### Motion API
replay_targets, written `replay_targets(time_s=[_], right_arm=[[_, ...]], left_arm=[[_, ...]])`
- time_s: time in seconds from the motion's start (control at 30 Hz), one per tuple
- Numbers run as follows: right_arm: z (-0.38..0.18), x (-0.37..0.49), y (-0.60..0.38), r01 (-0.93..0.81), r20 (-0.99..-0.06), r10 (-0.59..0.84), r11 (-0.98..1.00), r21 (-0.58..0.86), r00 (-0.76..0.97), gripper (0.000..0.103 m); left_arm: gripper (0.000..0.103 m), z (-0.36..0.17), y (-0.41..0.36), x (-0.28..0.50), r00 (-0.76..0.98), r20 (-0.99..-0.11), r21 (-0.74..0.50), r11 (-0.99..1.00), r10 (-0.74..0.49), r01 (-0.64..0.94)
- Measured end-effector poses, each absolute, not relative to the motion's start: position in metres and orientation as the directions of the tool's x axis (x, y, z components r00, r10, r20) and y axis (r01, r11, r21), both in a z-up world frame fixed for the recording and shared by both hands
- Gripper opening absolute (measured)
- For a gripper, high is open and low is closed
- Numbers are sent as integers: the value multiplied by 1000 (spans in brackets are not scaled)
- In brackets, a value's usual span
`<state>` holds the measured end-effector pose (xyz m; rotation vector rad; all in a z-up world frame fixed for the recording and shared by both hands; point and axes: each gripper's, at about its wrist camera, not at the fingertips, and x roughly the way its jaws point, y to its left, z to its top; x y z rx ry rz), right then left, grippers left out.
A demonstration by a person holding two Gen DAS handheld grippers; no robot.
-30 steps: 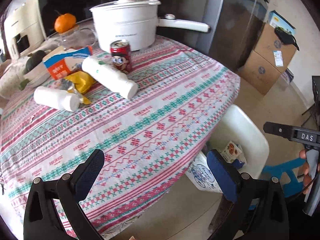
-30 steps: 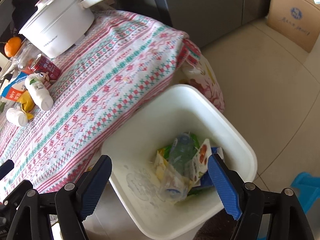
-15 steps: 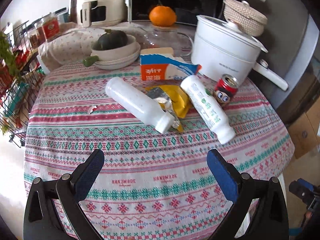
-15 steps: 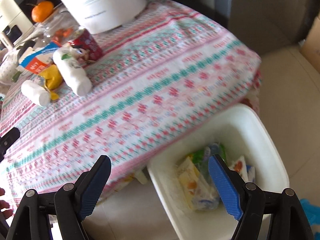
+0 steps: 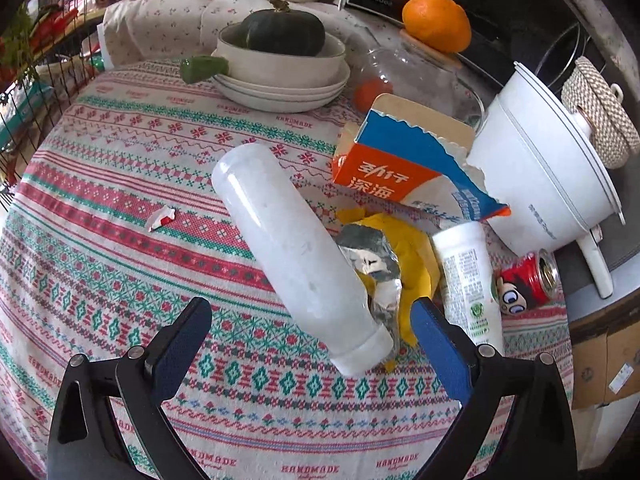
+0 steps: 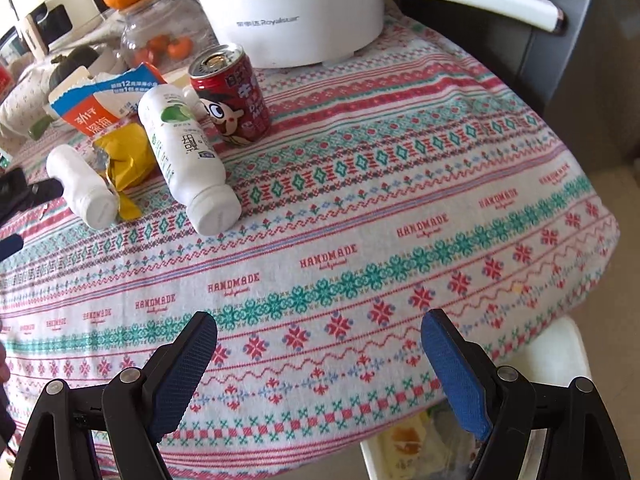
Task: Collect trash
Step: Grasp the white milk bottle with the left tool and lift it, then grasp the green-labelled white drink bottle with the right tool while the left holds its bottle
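Observation:
On the patterned tablecloth lies a pile of trash. It holds a plain white bottle, a labelled white bottle, a red can, a yellow wrapper with foil and a torn orange-blue carton. A small red-white scrap lies apart to the left. My left gripper hangs open just above the plain bottle's cap end, pads off it. My right gripper is over the table's near edge, jaws opening, nothing between them. The white bin peeks out below it.
A white electric pot stands behind the pile with its handle sticking out. A bowl with a green squash and a glass jar topped by an orange sit further back. A wire rack borders the left side.
My left gripper swung from the table's edge to close above the trash pile and rolled. My right gripper left the bin and moved over the tablecloth; the bin slid to the frame's bottom.

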<state>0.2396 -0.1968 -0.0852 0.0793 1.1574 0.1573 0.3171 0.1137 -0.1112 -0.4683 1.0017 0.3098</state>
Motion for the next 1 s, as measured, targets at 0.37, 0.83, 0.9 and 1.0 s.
replay_targets(time_s=[0.37,0.83,0.9,1.0], right_arm=[[-95,257,-201,-48,-905,171,985,166,390,87],[-109,287,-133,-205,-839,295,953,223,457,87],[-113,293,-124,-229,-833,296,951,209,467,87],[-120,305,-113,-241,-828,286,952,189,482,87]], left_arm=[[56,-144,127,336,449,-892,-274,847,-48,-455],[54,-143,152,267,365,-926,-199,944,-94,-262],[54,-142,157,256,361,-928,-192,948,-92,-253],[54,-142,167,241,354,-930,-196,950,-101,-245]])
